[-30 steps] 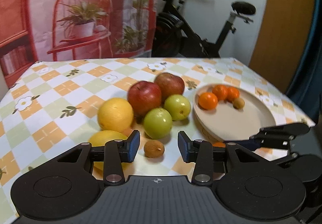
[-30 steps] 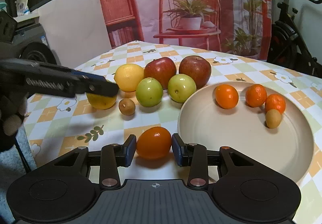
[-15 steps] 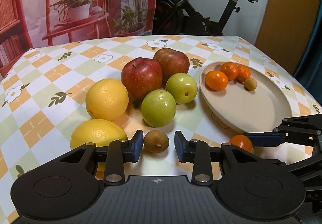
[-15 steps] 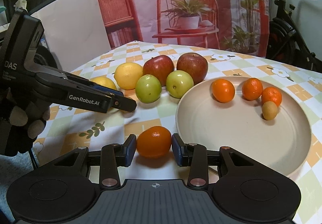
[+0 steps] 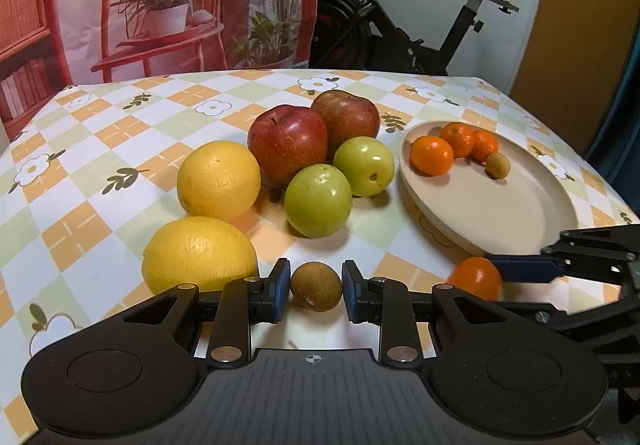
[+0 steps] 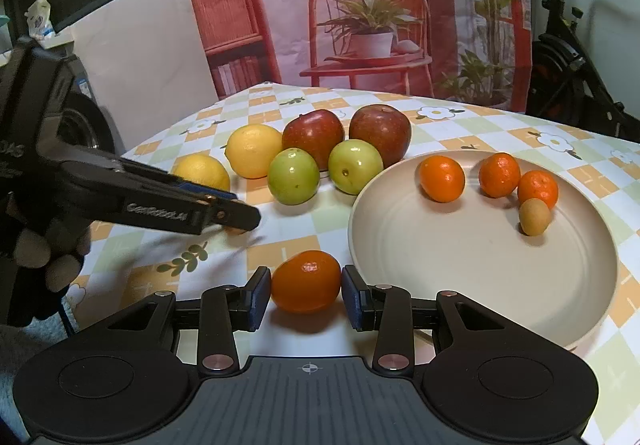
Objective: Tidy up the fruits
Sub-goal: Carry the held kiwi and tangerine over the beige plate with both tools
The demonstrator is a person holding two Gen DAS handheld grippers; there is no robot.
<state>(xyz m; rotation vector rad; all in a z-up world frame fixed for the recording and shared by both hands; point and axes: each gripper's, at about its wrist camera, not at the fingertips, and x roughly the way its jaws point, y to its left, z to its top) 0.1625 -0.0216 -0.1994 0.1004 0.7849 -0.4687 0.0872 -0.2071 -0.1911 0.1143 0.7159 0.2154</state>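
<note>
A small brown fruit (image 5: 316,286) lies on the checked tablecloth between the pads of my left gripper (image 5: 316,285). Its jaws are closing, with a thin gap still showing on each side. My right gripper (image 6: 306,285) is shut on an orange mandarin (image 6: 306,281) that rests on the cloth just left of the beige plate (image 6: 480,277). The plate holds three mandarins (image 6: 442,178) and one brown fruit (image 6: 535,216). In the right wrist view the left gripper's fingers (image 6: 224,211) reach in from the left and hide the fruit between them.
Two red apples (image 5: 287,143), two green fruits (image 5: 318,200), an orange (image 5: 219,179) and a lemon (image 5: 200,255) cluster left of the plate. A gloved hand (image 6: 44,257) holds the left gripper. An exercise bike (image 5: 400,25) stands behind the table.
My left gripper has moved in over the small brown fruit, which now lies between its pads, and its jaws have narrowed around it. The right gripper keeps its hold on the mandarin in the same place.
</note>
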